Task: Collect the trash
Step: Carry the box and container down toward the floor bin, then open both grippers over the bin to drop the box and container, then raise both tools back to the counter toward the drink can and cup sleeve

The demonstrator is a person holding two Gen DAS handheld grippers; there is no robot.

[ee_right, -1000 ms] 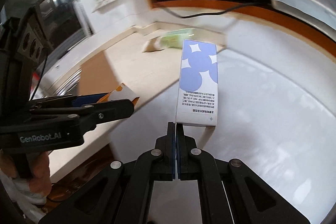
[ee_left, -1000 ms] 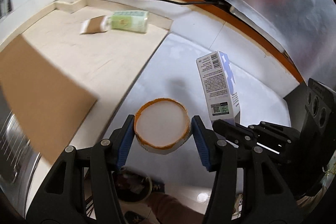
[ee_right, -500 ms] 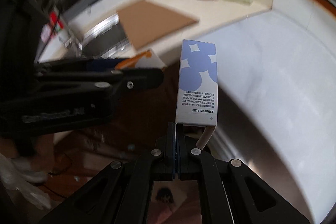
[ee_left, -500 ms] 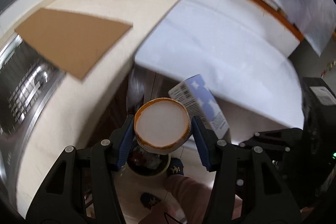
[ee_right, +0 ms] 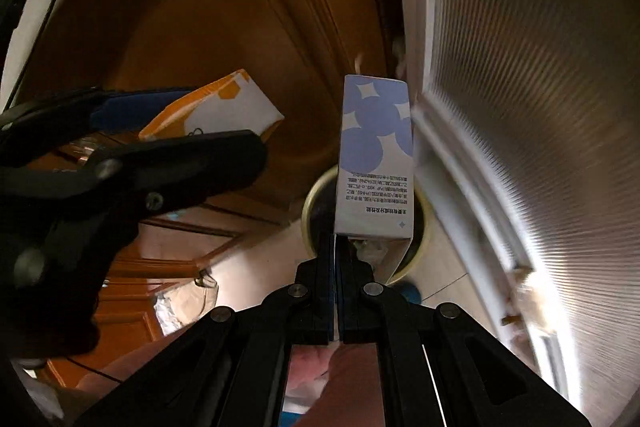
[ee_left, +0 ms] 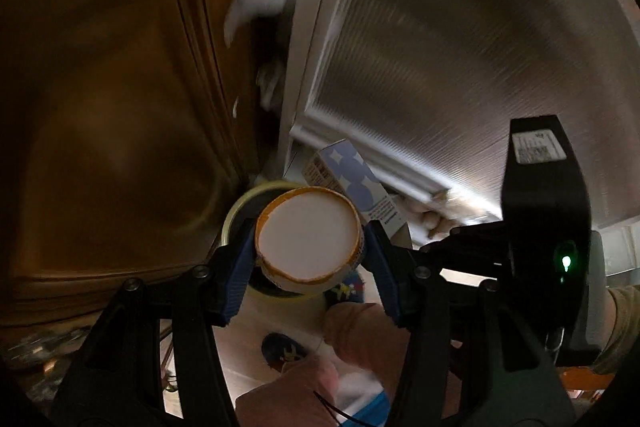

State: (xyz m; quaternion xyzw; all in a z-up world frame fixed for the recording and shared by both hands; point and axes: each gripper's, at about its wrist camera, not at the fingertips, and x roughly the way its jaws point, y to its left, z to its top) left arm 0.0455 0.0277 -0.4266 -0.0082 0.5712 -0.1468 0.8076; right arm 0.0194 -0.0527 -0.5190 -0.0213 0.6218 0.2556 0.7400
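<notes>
Left wrist view is looking steeply down past a brown wooden cabinet (ee_left: 112,115) on one side and a ribbed pale panel (ee_left: 460,47) on the other, with a strip of light floor (ee_left: 248,359) between them. The room is looking dim down here, and the panel is showing motion blur. A round bin (ee_right: 416,247) with a yellowish rim is standing on the floor in the gap, seen best from the right wrist, and something crumpled is already lying inside it, too dark to name.

The left gripper (ee_left: 310,247) is holding a tub (ee_left: 308,239) with a white face and orange rim, its fingers pinching it by the sides directly over the bin. The right gripper (ee_right: 335,251) is pressing its fingers together on the bottom flap of a box (ee_right: 374,155) printed with blue circles, which is hanging upright above the bin mouth.

Judging by this, both pieces of trash are collected and are sitting over the bin; letting them go is what seems left. Whether more trash is waiting elsewhere, these views are not showing
</notes>
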